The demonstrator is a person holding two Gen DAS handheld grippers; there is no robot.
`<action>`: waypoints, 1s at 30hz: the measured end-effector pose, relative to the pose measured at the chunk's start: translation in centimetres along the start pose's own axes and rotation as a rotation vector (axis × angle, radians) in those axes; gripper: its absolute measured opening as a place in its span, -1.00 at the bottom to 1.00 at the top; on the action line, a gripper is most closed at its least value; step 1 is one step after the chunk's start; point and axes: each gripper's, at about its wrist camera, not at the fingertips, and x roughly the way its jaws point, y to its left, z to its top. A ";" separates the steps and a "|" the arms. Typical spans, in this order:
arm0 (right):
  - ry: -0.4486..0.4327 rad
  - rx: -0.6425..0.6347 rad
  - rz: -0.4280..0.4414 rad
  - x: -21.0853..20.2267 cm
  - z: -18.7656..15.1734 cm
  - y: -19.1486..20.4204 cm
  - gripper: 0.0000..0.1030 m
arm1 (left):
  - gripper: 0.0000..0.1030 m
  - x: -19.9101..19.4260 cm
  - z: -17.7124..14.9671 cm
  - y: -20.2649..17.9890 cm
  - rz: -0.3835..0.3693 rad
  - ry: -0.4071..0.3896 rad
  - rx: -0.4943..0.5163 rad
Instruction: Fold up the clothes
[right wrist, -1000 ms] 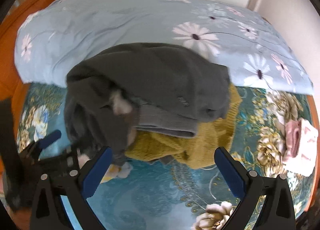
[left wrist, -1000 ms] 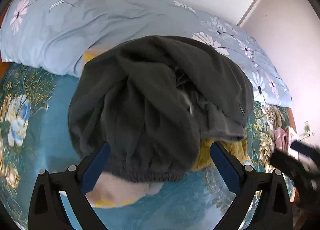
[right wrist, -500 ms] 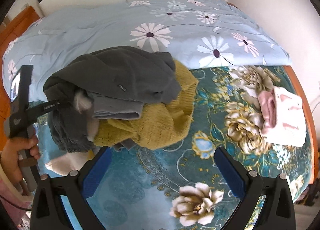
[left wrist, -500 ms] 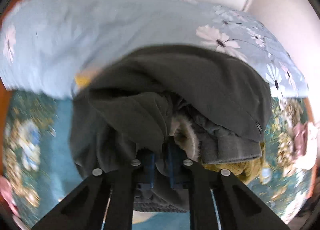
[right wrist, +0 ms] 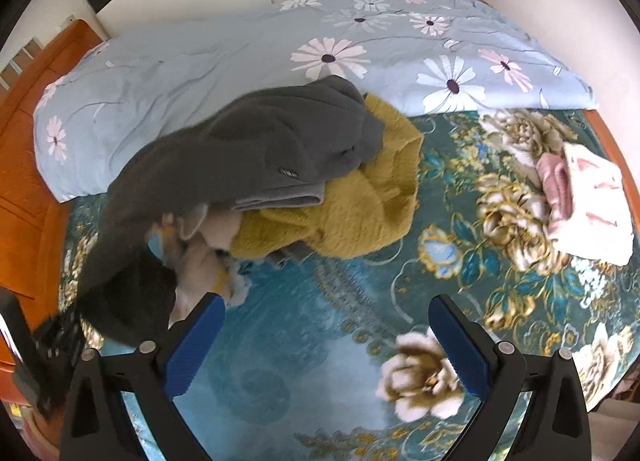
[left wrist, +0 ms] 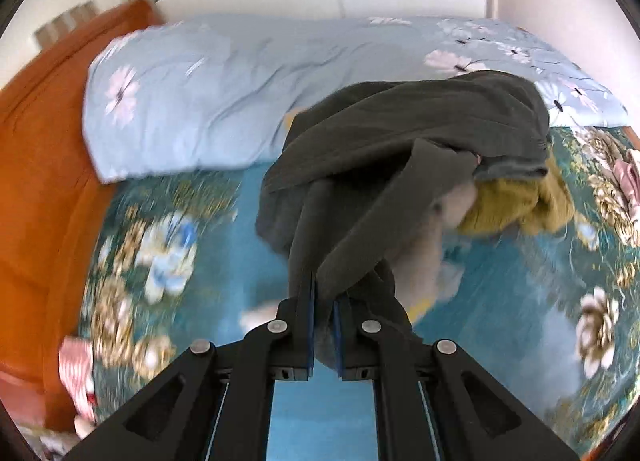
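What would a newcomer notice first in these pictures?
The dark grey garment, heaped on a yellow sweater mid-bed, is pinched at its near edge by the left gripper. The right gripper hangs open over the flowered bedspread. Folded pink clothes lie at right.

Left gripper point(left wrist: 323, 303) pinches the dark grey garment point(left wrist: 400, 165) (fabric taut).
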 end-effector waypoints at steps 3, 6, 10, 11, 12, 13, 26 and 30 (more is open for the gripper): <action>0.025 0.013 0.041 0.1 -1.4 0.7 1.00 | -0.86 -0.6 -2.9 3.0 0.037 0.033 -0.019; 0.066 0.031 0.096 0.5 -2.7 1.8 1.00 | -0.86 -0.5 -4.5 6.2 0.048 0.093 -0.112; 0.102 0.035 0.148 1.1 -3.2 3.2 0.98 | -0.86 -0.6 -6.0 8.4 0.051 0.162 -0.197; 0.110 0.033 0.161 1.3 -3.2 3.6 0.98 | -0.86 -0.6 -6.3 8.6 0.048 0.175 -0.211; 0.122 0.031 0.179 1.5 -3.0 3.9 0.93 | -0.86 -0.8 -6.5 8.2 0.046 0.189 -0.214; 0.132 0.038 0.197 1.8 -2.8 4.0 0.81 | -0.86 -1.0 -6.6 7.7 0.044 0.201 -0.217; 0.234 0.462 0.464 12.2 3.2 2.6 0.32 | -0.85 -2.6 -6.9 4.7 0.050 0.267 -0.142; 0.288 0.610 0.484 16.6 4.4 1.4 0.33 | -0.84 -2.5 -7.2 4.9 0.060 0.298 -0.168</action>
